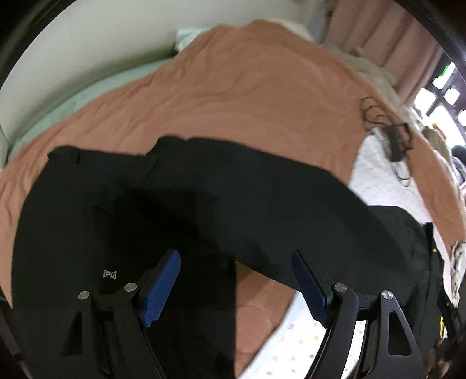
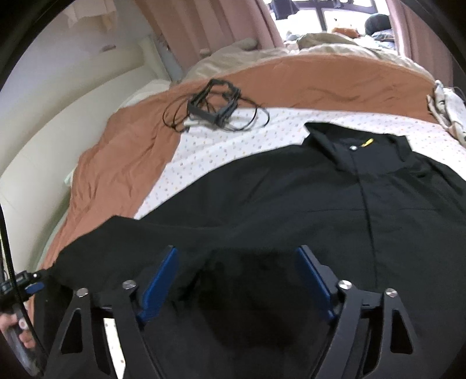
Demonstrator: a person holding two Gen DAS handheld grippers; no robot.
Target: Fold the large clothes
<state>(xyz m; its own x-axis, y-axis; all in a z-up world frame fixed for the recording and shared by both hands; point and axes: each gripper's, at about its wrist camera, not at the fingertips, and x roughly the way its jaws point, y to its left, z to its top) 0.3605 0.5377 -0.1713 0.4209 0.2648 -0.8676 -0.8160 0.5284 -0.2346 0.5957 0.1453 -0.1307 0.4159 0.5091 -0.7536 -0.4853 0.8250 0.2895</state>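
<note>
A bed [image 2: 221, 140] fills both views, bounded by a pale wall on the left and pink curtains [image 2: 204, 26] at the far end. It is covered by a white dotted sheet [image 2: 221, 151] and an orange blanket [image 1: 233, 96], with a beige quilt [image 2: 320, 46] bunched at the far edge. A green sheet [image 1: 72, 99] is exposed along the wall side.

A black jacket [image 2: 291, 198] is spread flat across the near part of the bed, collar toward the far end, front placket closed. One sleeve [image 1: 262, 186] is extended over the orange blanket. Open bedding remains beyond the collar and to the left of the sleeve. A black frame with looped cables [image 2: 215, 108] lies on the sheet, well apart from the jacket.

Small white lettering [image 1: 109, 274] reading "[Pu]" is printed on the black fabric in the left wrist view. A yellow tag [image 2: 367, 142] is seen at the collar; its text cannot be read.

The left tongs [image 1: 236, 287] are released, held above the black fabric with nothing between the blue pads [image 1: 161, 288]. The right tongs [image 2: 237, 287] are likewise released above the jacket body.

The jacket's near hem is cut off by the frame edges. Both views are motion-blurred. A hand [image 2: 17, 335] on a handle is partly visible at the lower left of the right wrist view.
</note>
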